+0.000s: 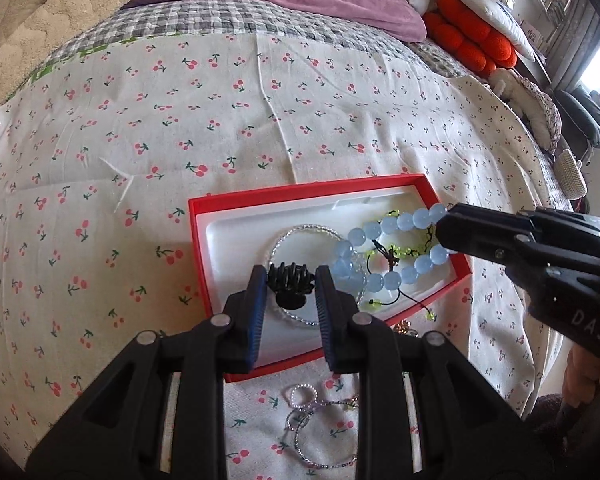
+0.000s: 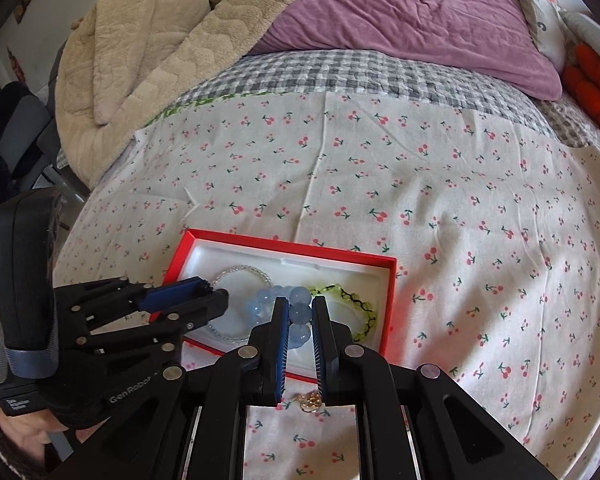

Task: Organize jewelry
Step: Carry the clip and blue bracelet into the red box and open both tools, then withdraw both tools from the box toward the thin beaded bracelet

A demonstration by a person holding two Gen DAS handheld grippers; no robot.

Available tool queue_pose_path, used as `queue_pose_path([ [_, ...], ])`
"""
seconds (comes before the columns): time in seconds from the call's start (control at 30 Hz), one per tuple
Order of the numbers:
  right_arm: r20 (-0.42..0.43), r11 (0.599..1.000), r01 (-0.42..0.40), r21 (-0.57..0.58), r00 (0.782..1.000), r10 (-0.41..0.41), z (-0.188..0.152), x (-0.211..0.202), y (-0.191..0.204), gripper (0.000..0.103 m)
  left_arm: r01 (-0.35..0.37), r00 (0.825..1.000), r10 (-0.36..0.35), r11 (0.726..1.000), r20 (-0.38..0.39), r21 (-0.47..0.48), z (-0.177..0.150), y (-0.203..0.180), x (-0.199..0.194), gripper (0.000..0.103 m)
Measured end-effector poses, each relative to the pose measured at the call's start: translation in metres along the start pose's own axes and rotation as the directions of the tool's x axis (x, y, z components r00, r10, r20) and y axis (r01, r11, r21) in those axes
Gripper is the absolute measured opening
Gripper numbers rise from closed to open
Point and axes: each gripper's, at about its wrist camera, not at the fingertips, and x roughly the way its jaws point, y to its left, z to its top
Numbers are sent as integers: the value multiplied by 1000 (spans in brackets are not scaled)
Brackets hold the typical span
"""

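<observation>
A red box [image 1: 204,216] with a white insert lies on the cherry-print cloth; it also shows in the right wrist view [image 2: 388,312]. My left gripper [image 1: 291,280] is shut on a black hair claw clip [image 1: 290,284] and holds it over the box, above a clear bead bracelet [image 1: 300,230]. My right gripper [image 2: 300,312] is shut on a pale blue bead bracelet [image 2: 300,314], which hangs over the box's right part [image 1: 380,236]. A yellow-green bead bracelet [image 2: 360,312] lies in the box under it.
Loose jewelry lies on the cloth in front of the box: small pearl and bead rings [image 1: 304,396], a thin bead bracelet [image 1: 320,452] and a gold piece [image 2: 312,402]. A purple pillow [image 2: 420,20] and a beige blanket [image 2: 148,40] lie further back on the bed.
</observation>
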Motion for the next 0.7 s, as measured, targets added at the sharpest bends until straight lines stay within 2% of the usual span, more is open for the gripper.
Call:
queue_pose_path([
  [0.13, 15, 1000, -1, 25, 1000, 1, 0, -3, -7, 12, 12, 1000, -12, 1000, 2, 9, 1, -3, -3, 30],
  [0.2, 14, 1000, -12, 29, 1000, 11, 1, -6, -8, 14, 14, 1000, -14, 1000, 12, 10, 1, -5, -8, 47],
  [0.37, 13, 1000, -18, 6, 1000, 18, -4, -16, -9, 15, 19, 999, -19, 1000, 41, 11, -2, -7, -24, 60],
  [0.5, -4, 1000, -21, -21, 1000, 21, -14, -24, -8, 15, -9, 999, 9, 1000, 47, 0, -11, -5, -36, 69],
  [0.6, -8, 999, -20, -41, 1000, 20, -24, -30, -6, 15, -30, 998, 31, 999, 52, -23, -19, -1, -45, 82],
  [0.7, -15, 999, -25, -46, 1000, 24, -33, -35, -5, 15, -55, 997, 57, 998, 53, -30, -30, 4, -52, 84],
])
